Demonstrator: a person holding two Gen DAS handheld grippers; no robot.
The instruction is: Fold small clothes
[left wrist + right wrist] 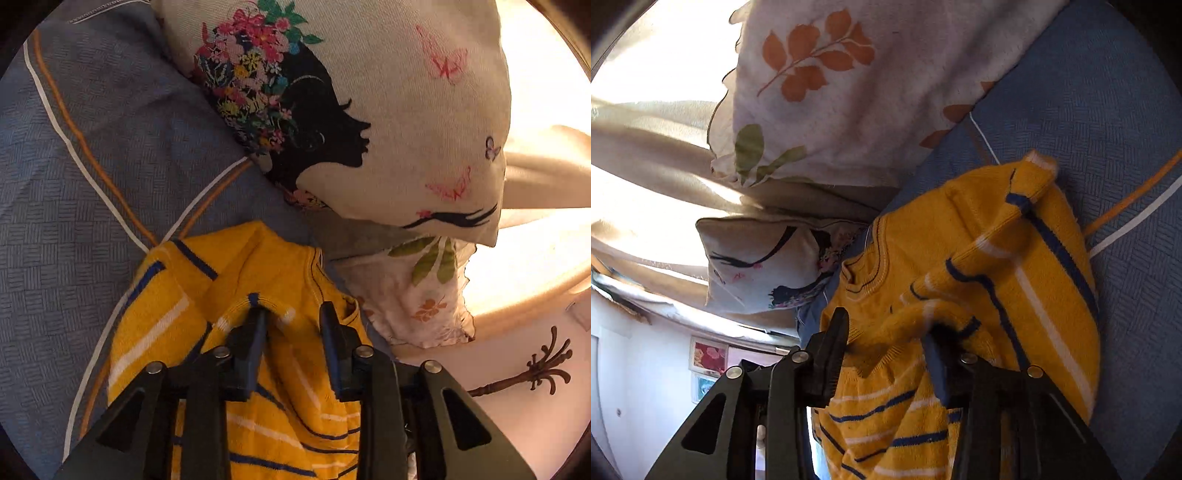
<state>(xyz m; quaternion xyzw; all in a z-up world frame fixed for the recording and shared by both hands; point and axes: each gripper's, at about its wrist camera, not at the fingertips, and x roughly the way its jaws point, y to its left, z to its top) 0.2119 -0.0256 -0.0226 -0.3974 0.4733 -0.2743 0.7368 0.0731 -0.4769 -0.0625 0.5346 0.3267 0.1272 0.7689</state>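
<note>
Closest in the left wrist view, the left gripper [291,314] points forward over a yellow sweater [258,369] with blue and white stripes. Its jaws stand apart, with knit fabric lying in the gap; the left finger's tip tucks under a hemmed fold of the sweater, but nothing is pinched between the two.

In the right wrist view, the right gripper [886,325] also reaches into the yellow sweater [997,258]. Its jaws are spread wide, a bunched sleeve or fold sits across the gap, and the right finger is partly buried under the cloth, so no clamping shows.

The sweater lies crumpled on a blue-grey bedsheet [74,184] with a woven square pattern and thin white and orange lines. Its neckline faces the pillows, and one striped corner stands lifted toward the far side in the right view. Bare sheet stretches to the left of the garment in the left view and to the right of it in the right view.

Beyond the sweater's far edge, just beside it, rests a white pillow with orange and green leaves [831,92], and close to that a cream cushion printed with a black woman's profile, flowers and butterflies [369,110]. Behind them hang beige curtains [646,155], brightly backlit. No readable writing appears anywhere.
</note>
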